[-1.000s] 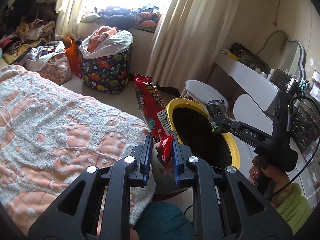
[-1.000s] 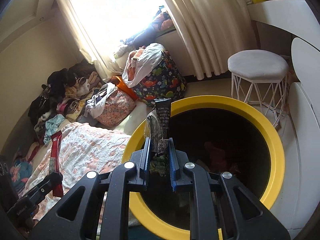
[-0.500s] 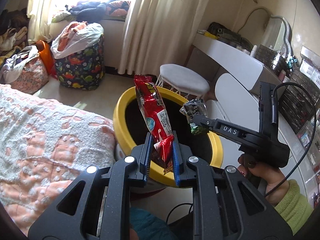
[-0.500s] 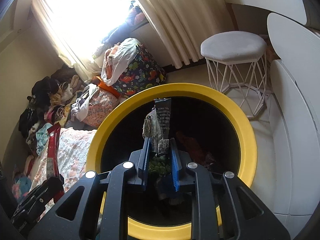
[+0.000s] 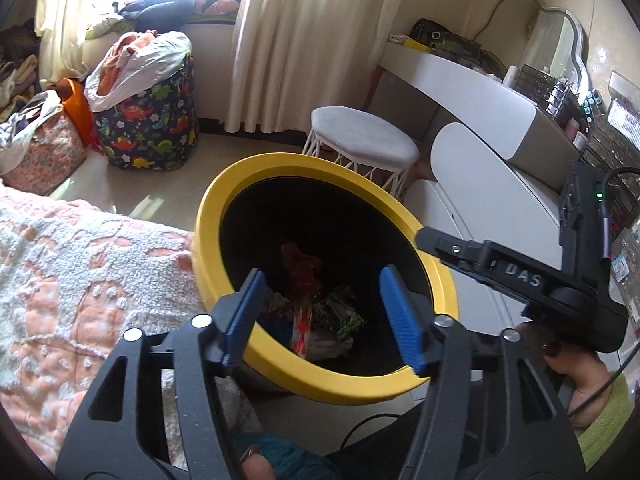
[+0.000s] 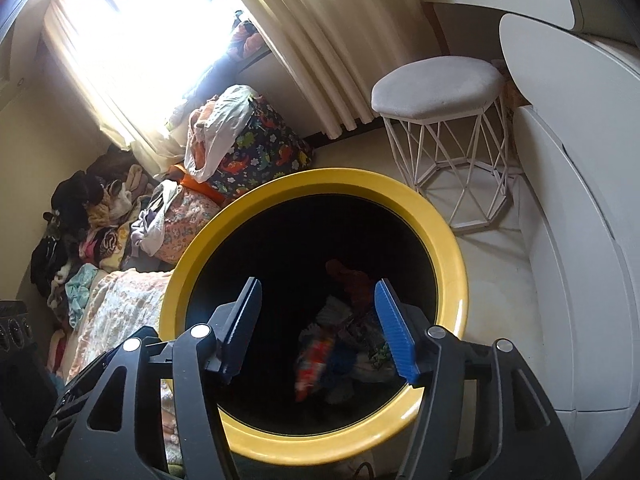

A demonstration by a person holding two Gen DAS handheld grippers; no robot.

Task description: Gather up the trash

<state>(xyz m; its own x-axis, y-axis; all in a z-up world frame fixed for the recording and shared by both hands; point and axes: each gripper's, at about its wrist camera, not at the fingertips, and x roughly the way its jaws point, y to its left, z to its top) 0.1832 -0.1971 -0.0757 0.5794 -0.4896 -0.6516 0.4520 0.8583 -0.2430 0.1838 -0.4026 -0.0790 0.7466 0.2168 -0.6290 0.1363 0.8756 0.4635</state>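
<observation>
With both tongs poised over the yellow-rimmed bin (image 5: 320, 388), the placement reads as a drop: left tongs (image 5: 320, 316) and right tongs (image 6: 316, 324) are each angled down into the black opening so whatever leaves them lands inside, not on the bed (image 5: 80, 280) just beside the rim. Jaws on both are opening, spread apart, nothing between them. Trash (image 5: 316, 320) lies at the bottom of the bin: a red and orange wrapper (image 5: 301, 328), a green-printed packet (image 5: 350, 322), crumpled pale plastic under them, probably more wrappers in the dark part but it's too murky to tell. Right view shows the same heap blurred. The other handheld unit sits across the rim's right side, gripped by a hand (image 5: 576, 376) in a green sleeve
</observation>
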